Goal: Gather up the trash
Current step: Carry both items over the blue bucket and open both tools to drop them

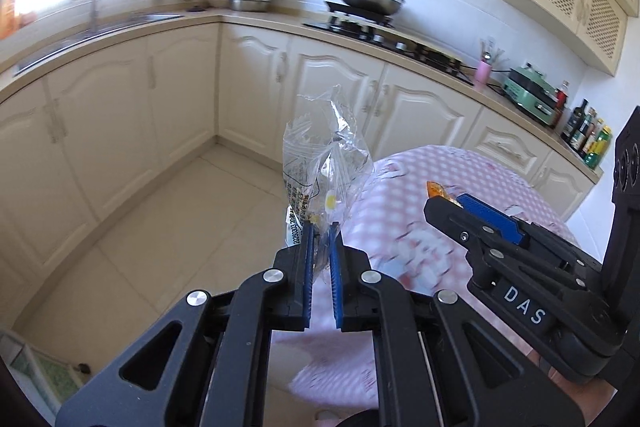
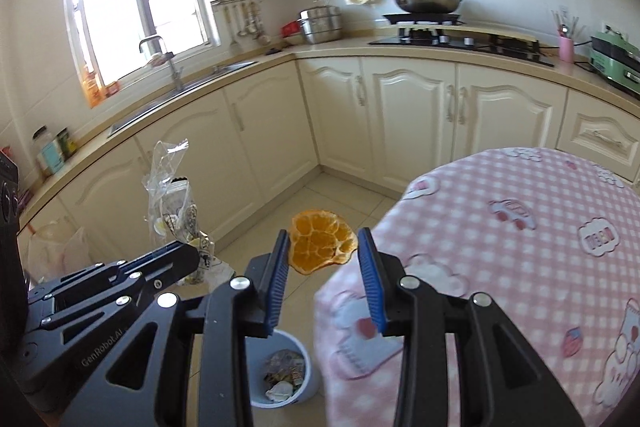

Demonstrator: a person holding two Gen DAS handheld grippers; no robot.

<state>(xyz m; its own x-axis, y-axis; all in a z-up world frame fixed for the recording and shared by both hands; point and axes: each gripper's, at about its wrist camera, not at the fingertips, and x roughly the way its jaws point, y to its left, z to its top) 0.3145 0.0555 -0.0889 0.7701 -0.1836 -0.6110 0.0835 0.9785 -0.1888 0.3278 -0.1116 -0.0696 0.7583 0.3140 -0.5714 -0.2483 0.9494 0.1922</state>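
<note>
Left claw [image 1: 322, 247] is pinching the clear wrapper [image 1: 324, 163]; right claw [image 2: 324, 263], fingers spread, is showing orange peel [image 2: 322, 241] between them, above the bin [image 2: 280, 371].

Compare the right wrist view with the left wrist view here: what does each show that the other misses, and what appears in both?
Only the right wrist view shows the white trash bin on the floor below the grippers, with trash already inside. Only the left wrist view shows the bottles at the counter's far end. Both show the left gripper shut on the clear plastic wrapper, the right gripper around the orange peel, the pink checked tablecloth and the wok.
</note>
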